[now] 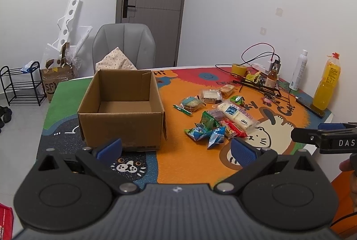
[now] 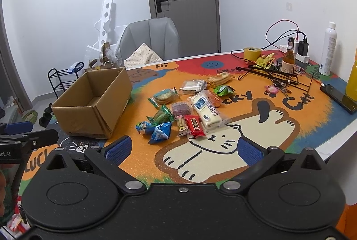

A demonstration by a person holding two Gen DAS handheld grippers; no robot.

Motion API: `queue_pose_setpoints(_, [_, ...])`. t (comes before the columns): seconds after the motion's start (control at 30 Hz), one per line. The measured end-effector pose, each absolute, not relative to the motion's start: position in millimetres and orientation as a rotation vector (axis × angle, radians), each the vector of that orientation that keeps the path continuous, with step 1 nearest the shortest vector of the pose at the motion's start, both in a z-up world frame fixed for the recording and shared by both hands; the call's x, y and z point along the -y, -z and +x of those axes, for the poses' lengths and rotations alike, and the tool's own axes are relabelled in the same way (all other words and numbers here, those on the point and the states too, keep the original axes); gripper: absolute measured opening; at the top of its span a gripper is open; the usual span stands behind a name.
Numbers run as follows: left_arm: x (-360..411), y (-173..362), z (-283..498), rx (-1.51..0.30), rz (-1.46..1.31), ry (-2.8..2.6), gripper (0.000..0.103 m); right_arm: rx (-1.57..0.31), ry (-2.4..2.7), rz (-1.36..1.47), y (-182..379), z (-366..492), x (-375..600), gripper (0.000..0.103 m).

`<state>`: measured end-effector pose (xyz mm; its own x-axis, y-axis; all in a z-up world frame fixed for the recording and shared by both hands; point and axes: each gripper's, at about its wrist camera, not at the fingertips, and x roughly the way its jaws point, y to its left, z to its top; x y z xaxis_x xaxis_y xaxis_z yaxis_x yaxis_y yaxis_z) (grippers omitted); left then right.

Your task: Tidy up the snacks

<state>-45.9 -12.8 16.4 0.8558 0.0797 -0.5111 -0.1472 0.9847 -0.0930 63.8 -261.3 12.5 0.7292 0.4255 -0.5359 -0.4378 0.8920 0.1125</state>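
An open, empty cardboard box (image 1: 121, 106) stands on the colourful cat mat (image 1: 200, 164); it also shows in the right wrist view (image 2: 93, 103). A pile of several wrapped snacks (image 1: 214, 119) lies to its right, also seen in the right wrist view (image 2: 185, 106), including a long white pack (image 2: 206, 109), a red pack (image 2: 195, 126) and blue packs (image 2: 156, 128). My left gripper (image 1: 176, 149) is open and empty, near the box's front. My right gripper (image 2: 184, 150) is open and empty, in front of the snacks.
At the table's back right are a tape roll (image 2: 252, 53), a brown bottle (image 2: 288, 59), cables and a charger (image 2: 303, 46), a white spray can (image 2: 328, 48), an orange drink bottle (image 1: 326, 81), keys (image 2: 279, 87) and a phone (image 2: 339, 98). A grey chair (image 1: 123, 45) stands behind the table.
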Motion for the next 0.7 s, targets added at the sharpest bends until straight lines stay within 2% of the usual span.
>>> queue_pose_setpoints(0.7, [14,-7,-33,-0.552,-0.134,-0.11,0.103,-0.609,-0.485,0.013,2,75,263,0.103])
